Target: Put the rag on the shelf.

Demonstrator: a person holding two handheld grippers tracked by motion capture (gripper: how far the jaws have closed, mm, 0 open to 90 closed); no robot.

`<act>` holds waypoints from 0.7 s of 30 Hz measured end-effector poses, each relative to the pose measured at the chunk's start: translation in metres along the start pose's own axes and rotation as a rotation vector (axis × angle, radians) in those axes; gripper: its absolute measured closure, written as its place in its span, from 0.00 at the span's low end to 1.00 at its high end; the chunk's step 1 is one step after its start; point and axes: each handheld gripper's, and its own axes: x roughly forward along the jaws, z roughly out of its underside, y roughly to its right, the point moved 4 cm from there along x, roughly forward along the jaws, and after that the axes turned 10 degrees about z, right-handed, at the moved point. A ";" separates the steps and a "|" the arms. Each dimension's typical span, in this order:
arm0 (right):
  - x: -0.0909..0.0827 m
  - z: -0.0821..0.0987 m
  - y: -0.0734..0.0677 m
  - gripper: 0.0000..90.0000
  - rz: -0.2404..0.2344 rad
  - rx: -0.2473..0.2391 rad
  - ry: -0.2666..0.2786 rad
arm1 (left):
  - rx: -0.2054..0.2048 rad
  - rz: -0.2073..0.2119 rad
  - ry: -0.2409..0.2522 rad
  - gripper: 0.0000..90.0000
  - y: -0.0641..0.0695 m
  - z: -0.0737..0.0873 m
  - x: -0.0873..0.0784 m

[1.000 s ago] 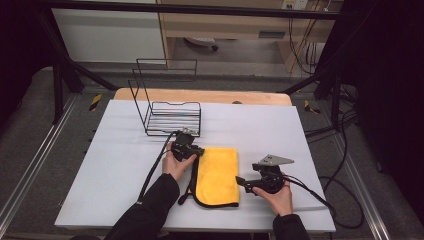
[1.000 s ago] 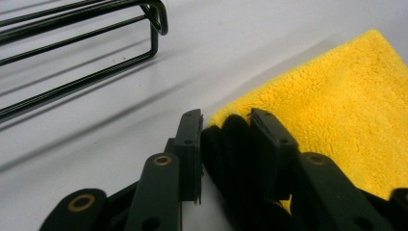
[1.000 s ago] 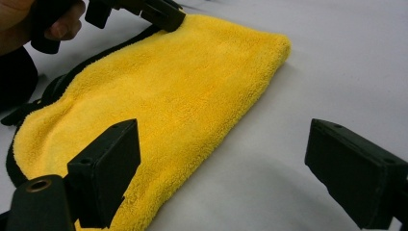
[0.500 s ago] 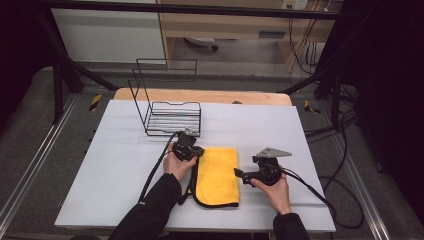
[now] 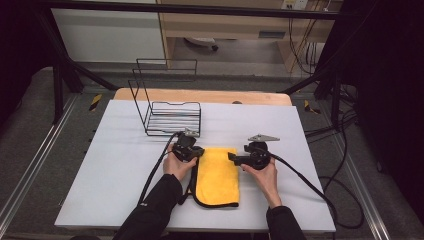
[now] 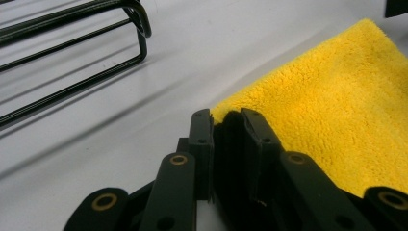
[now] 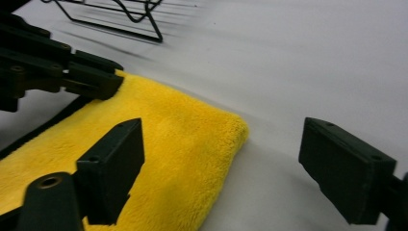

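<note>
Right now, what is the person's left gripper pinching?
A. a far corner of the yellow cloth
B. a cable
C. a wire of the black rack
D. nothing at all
A: in the left gripper view the left gripper has its jaws nearly together on a far corner of the yellow cloth, while the black wire rack stands apart on the white table.

cloth (image 5: pixel 218 173) on table (image 5: pixel 310 165), rack (image 5: pixel 170 117) behind
</note>
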 end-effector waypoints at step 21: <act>0.010 0.005 -0.006 0.87 -0.038 0.065 -0.090 | 0.008 0.001 0.025 0.84 0.000 0.003 -0.001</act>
